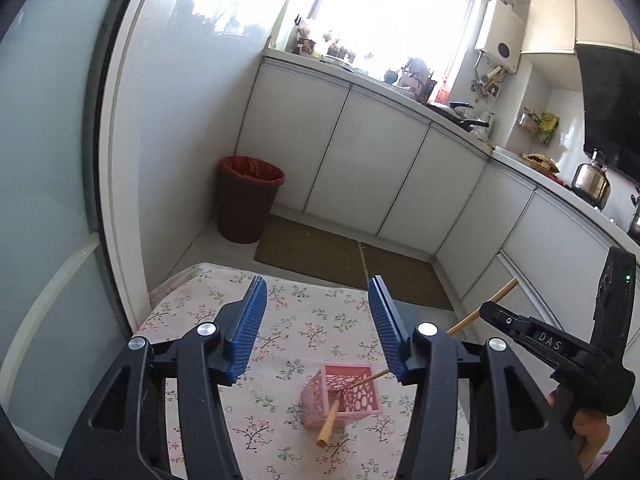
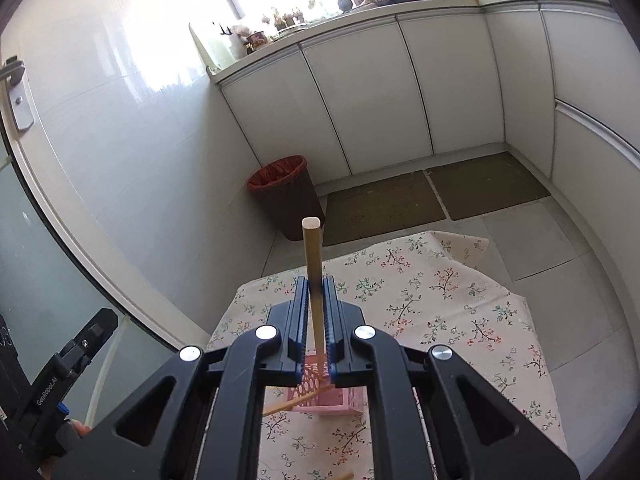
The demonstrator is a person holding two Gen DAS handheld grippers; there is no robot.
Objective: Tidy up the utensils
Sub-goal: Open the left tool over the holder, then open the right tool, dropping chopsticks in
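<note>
Left tool (image 1: 318, 328): jaws spread, blue pads apart, nothing between them; pitched downward over the desk.
Right tool (image 2: 316, 320): pressed together on a chopstick (image 2: 312, 264), pinching it partway along the shaft; also pitched downward.
Held chopstick: rises out of the right tool's pads, blunt end uppermost; its lower end runs down behind the pads toward the basket. In the left wrist view it shows slanting up past the right tool (image 1: 532, 336).
Pink basket (image 1: 342, 396): perforated plastic, on the desk below and just ahead of the left tool's open jaws, tilted onto one edge; in the right wrist view it sits directly beneath the closed pads (image 2: 320, 394).
Basket contents: one thick chopstick (image 1: 329, 424) leans out over the near rim, its butt toward the left tool; one thin chopstick (image 1: 366, 380) slants out over the far rim toward the right pad.
Desk (image 1: 192, 312): covered with a floral cloth, beneath both tools.
Hand (image 1: 592, 432): fingers wrapped on the right tool's grip, seen at the right edge of the left wrist view.
Bin (image 1: 248, 198): on the floor well beyond the desk, ahead of the left tool.
</note>
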